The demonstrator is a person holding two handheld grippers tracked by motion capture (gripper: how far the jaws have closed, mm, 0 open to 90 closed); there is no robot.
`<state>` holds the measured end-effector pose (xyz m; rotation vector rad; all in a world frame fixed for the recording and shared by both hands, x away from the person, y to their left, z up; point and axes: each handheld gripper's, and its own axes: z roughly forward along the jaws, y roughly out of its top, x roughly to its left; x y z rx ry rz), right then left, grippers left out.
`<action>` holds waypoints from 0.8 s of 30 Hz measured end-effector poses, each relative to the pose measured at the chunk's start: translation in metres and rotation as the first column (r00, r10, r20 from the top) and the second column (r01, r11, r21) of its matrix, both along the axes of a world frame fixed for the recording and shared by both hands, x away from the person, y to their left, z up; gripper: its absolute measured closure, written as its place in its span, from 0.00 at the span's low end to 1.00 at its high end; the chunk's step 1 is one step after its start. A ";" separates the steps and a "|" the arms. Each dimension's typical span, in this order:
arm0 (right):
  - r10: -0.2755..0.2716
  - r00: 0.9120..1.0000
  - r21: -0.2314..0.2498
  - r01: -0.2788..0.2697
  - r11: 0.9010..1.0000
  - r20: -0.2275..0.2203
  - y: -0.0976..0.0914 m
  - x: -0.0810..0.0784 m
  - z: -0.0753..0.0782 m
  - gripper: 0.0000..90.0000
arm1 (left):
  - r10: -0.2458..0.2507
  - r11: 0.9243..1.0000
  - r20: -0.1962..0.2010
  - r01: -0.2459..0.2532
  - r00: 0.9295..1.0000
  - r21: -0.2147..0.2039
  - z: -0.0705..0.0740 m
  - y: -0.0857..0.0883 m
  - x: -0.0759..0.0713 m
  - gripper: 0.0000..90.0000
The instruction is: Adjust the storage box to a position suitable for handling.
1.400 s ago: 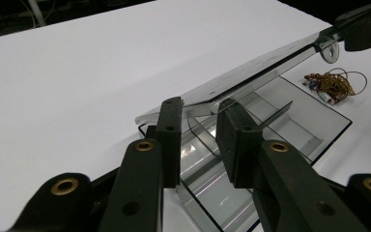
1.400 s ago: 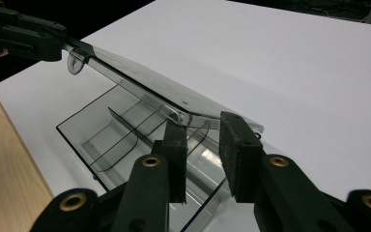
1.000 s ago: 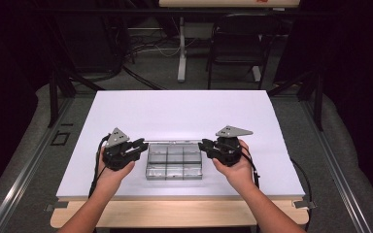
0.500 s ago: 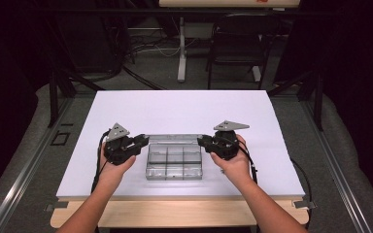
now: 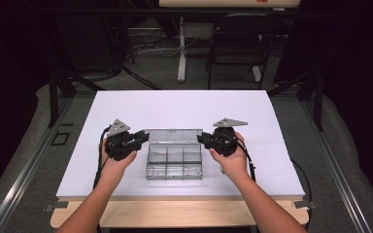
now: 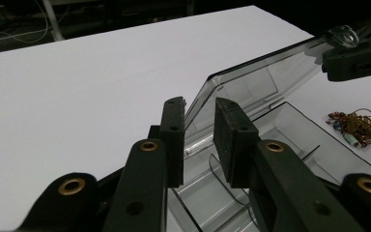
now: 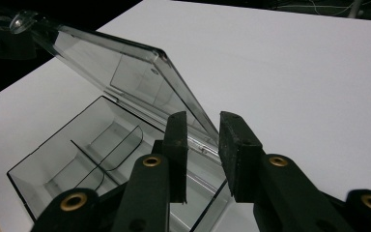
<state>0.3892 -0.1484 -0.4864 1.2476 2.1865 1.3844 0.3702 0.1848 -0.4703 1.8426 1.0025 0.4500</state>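
Note:
A clear plastic compartment box point(image 5: 175, 165) lies on the white table point(image 5: 184, 107), and its lid point(image 5: 172, 132) stands tilted up on the far hinge. My left gripper point(image 5: 143, 137) is at the lid's left end. In the left gripper view, the jaws point(image 6: 200, 140) straddle the lid's point(image 6: 261, 82) side edge, shut on it. At the lid's right end is my right gripper point(image 5: 201, 140). Its jaws point(image 7: 200, 150) take the lid's point(image 7: 125, 67) other side edge between them the same way. The compartments point(image 7: 77, 150) look empty.
A small tangle of thin coloured wire point(image 6: 355, 126) lies on the table just past the box's right side. Dark floor, a chair point(image 5: 238, 43) and a stand leg point(image 5: 181, 48) lie beyond the table's far edge.
The lid has swung up from lying flat on the box to standing tilted open. Both hands have moved a little toward the far side with it.

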 end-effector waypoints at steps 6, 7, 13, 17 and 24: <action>-0.005 1.000 0.008 0.005 1.000 0.004 0.000 0.004 -0.003 0.82 | 0.009 1.000 -0.006 -0.009 1.000 -0.014 0.000 0.000 0.004 0.82; -0.006 1.000 0.010 0.006 1.000 0.004 0.000 0.004 -0.003 0.82 | 0.005 1.000 -0.013 -0.005 1.000 -0.012 0.000 0.001 0.004 0.82; -0.009 1.000 0.007 0.009 1.000 -0.001 0.000 0.007 -0.006 0.84 | 0.019 1.000 -0.013 -0.019 1.000 -0.021 -0.001 -0.001 0.009 0.82; -0.012 1.000 0.000 0.012 1.000 -0.008 0.000 0.010 -0.008 0.84 | 0.020 0.999 -0.022 -0.021 1.000 -0.025 -0.002 -0.001 0.012 0.82; -0.026 1.000 0.013 0.027 1.000 -0.015 0.001 0.014 -0.012 0.84 | 0.029 0.999 -0.037 -0.030 0.999 -0.026 -0.008 -0.002 0.019 0.81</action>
